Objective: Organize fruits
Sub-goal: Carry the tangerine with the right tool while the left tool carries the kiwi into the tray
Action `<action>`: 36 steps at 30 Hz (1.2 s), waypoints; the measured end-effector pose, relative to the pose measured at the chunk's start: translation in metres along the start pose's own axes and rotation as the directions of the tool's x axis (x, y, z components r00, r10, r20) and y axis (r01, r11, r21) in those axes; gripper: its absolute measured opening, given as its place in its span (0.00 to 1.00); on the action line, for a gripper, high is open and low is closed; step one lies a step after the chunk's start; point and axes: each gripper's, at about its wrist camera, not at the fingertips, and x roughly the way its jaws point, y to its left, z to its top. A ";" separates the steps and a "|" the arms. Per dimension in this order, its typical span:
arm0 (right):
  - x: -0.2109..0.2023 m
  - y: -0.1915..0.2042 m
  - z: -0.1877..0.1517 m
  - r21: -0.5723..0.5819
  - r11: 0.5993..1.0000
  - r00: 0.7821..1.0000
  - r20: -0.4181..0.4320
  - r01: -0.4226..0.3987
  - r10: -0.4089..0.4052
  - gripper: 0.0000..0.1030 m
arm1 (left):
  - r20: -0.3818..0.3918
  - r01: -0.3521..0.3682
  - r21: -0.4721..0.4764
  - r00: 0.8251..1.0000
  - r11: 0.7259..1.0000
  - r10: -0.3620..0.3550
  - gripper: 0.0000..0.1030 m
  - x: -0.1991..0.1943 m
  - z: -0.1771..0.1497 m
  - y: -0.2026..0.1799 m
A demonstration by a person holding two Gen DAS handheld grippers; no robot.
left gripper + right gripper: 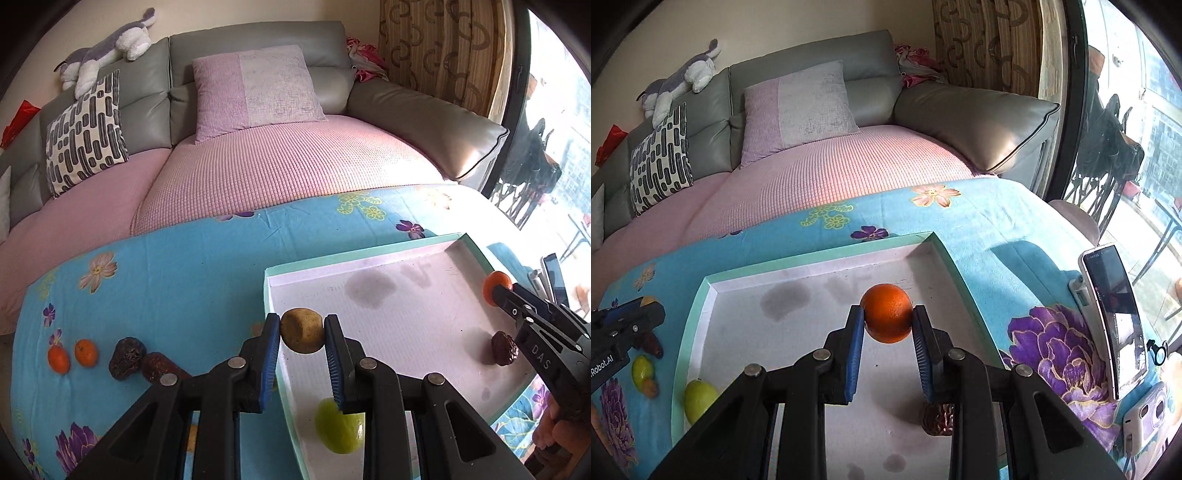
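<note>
Slippage threatens both round fruits above the tray (pixel 472 243): left tool (pixel 302 332) pinches a brown fruit (pixel 302 330), right tool (pixel 887 321) an orange (pixel 886 317) (either could bounce out).

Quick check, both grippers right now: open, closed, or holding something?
Left gripper: closed on a brown fruit.
Right gripper: closed on an orange.

Both grippers (pixel 302 330) (pixel 887 321) clamped, fingers level

Printed in white on the right gripper (pixel 496 291) body: "DAS". On the left gripper (pixel 646 306) body, partly cut off: "Robot.AI".
</note>
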 end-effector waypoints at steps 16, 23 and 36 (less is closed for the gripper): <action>0.026 -0.022 -0.012 0.031 0.999 0.997 -0.081 0.019 -0.017 0.27 | -0.108 0.005 0.029 0.994 1.000 -0.002 0.25 0.044 -0.006 -0.029; 0.036 -0.022 -0.019 0.019 0.999 0.993 -0.114 0.032 -0.030 0.27 | -0.171 0.007 0.029 0.985 1.000 -0.002 0.25 0.063 -0.017 -0.032; 0.036 -0.019 -0.019 -0.001 0.999 0.992 -0.113 0.046 -0.046 0.27 | -0.199 0.015 -0.012 0.980 1.000 -0.017 0.25 0.073 -0.024 -0.027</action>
